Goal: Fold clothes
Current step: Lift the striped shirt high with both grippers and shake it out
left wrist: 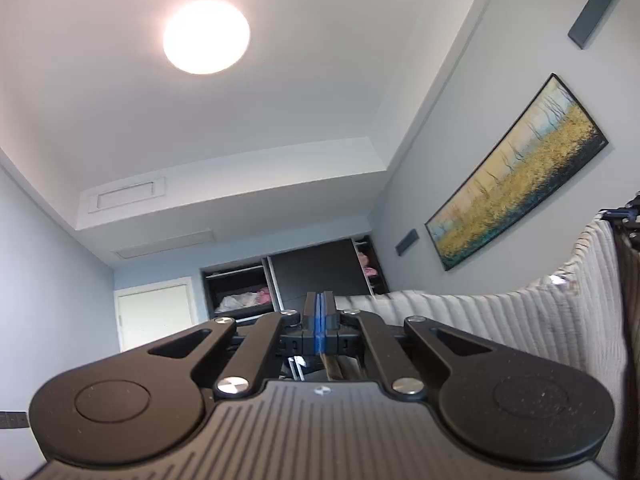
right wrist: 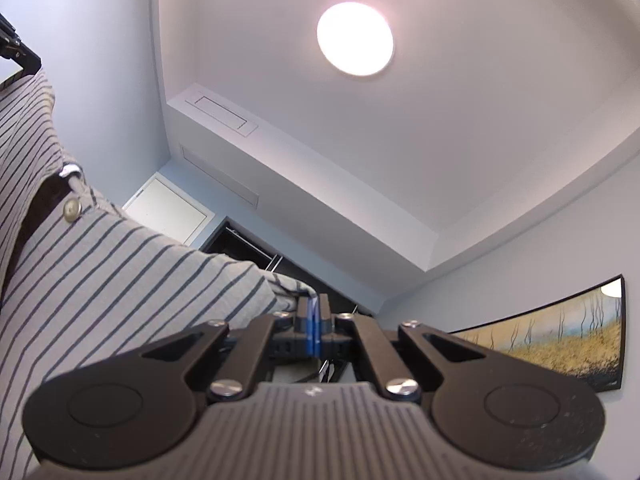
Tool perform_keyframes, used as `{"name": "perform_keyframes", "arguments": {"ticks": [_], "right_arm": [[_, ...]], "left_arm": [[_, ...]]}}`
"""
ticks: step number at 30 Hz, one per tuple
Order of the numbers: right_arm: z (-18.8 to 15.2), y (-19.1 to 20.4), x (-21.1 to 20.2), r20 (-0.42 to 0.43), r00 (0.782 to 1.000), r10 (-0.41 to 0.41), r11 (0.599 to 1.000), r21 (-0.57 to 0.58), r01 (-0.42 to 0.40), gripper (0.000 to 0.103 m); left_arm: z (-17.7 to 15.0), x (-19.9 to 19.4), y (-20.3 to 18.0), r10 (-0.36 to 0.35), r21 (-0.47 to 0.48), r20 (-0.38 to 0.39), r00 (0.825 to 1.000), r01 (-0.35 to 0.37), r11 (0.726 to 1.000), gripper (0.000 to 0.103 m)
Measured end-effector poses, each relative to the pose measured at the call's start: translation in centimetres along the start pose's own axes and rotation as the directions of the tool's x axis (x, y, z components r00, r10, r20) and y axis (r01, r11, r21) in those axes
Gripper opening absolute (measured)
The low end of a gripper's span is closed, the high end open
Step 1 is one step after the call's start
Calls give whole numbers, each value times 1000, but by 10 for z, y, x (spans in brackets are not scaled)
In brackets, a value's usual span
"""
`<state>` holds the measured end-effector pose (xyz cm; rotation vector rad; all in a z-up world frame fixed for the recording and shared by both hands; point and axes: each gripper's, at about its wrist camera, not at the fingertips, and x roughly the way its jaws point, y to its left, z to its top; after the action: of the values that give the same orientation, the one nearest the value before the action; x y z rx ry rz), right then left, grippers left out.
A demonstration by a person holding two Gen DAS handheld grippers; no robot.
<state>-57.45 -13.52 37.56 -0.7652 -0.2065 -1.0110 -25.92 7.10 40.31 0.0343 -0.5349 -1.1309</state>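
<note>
A beige shirt with thin dark stripes [left wrist: 520,328] hangs stretched in the air between my two grippers. My left gripper [left wrist: 319,306] points upward with its blue pads pressed together on one edge of the cloth, which runs off to the right. There the right gripper [left wrist: 628,216] holds the other end. In the right wrist view, the shirt [right wrist: 100,272] fills the left side and shows a round button [right wrist: 72,210]. My right gripper [right wrist: 313,308] is shut on a bunched edge of it. The left gripper [right wrist: 16,50] grips the far end at the top left.
Both cameras look up at a white ceiling with a round lamp [left wrist: 206,36]. A framed yellow landscape painting [left wrist: 520,188] hangs on the right wall. A dark open wardrobe [left wrist: 288,276] and a white door [left wrist: 154,312] stand at the far end of the room.
</note>
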Motion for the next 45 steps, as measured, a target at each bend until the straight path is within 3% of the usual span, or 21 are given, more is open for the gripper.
{"name": "perform_keyframes", "arguments": {"ticks": [2, 4, 6, 8, 9, 11, 13, 17, 20, 21, 24, 26, 28, 30, 32, 35, 37, 40, 45], "right_arm": [[1, -4, -3, -20, 1000, 24, 1000, 20, -24, 1], [-1, -6, 0, -54, 996, 68, 997, 52, -65, 1], [-8, -1, 8, -105, 986, 130, 990, 66, -124, 1], [-28, 25, 22, -165, 969, 186, 983, 21, -185, 1], [-41, 40, 31, -202, 956, 215, 975, -5, -220, 1], [-69, 71, 52, -282, 920, 273, 955, -34, -294, 1], [-100, 99, 66, -377, 870, 317, 929, -61, -365, 1], [-177, 134, 72, -543, 769, 339, 884, -97, -458, 1], [-236, 136, 72, -644, 695, 319, 879, -74, -472, 1], [-254, 136, 73, -669, 676, 308, 882, -66, -467, 1], [-293, 131, 79, -723, 631, 281, 898, -33, -438, 1], [-312, 126, 77, -742, 616, 264, 909, -22, -415, 1], [-324, 119, 81, -755, 605, 253, 918, -11, -397, 1], [-329, 113, 84, -765, 597, 243, 924, -6, -383, 1], [-333, 107, 83, -773, 588, 237, 929, 3, -370, 1], [-338, 96, 78, -784, 577, 227, 936, 12, -351, 1], [-341, 89, 73, -794, 569, 214, 941, 11, -339, 1], [-351, 84, 75, -813, 548, 196, 946, 10, -324, 1], [-368, 73, 72, -843, 514, 161, 956, 5, -292, 1]], "left_arm": [[1, -2, 9, 19, -6, 5, 1000, -19, 1000, 0], [-1, 6, 17, -21, -52, -33, 999, 19, 998, 0], [-18, 25, 14, -83, -61, -118, 990, 76, 995, 0], [-51, 49, 3, -170, -89, -234, 957, 153, 984, 0], [-73, 61, -4, -222, -118, -287, 932, 196, 973, 0], [-122, 82, -21, -317, -176, -387, 866, 269, 947, 0], [-176, 97, -43, -389, -228, -481, 786, 317, 921, 0], [-284, 110, -85, -528, -375, -596, 605, 371, 849, 0], [-362, 106, -116, -639, -523, -620, 456, 366, 769, 2], [-386, 105, -129, -672, -566, -617, 410, 361, 741, 7], [-447, 98, -167, -740, -664, -600, 303, 327, 672, 21], [-476, 100, -195, -772, -713, -586, 246, 298, 635, 24], [-499, 105, -222, -800, -753, -567, 196, 271, 600, 35], [-516, 111, -243, -816, -770, -554, 166, 271, 578, 41], [-532, 117, -256, -827, -784, -542, 147, 265, 561, 41], [-554, 123, -265, -868, -838, -483, 117, 226, 496, 43], [-565, 127, -273, -900, -875, -429, 80, 209, 436, 45], [-566, 124, -288, -925, -898, -378, 39, 226, 377, 45], [-560, 112, -305, -926, -895, -377, 19, 251, 370, 40]]}}
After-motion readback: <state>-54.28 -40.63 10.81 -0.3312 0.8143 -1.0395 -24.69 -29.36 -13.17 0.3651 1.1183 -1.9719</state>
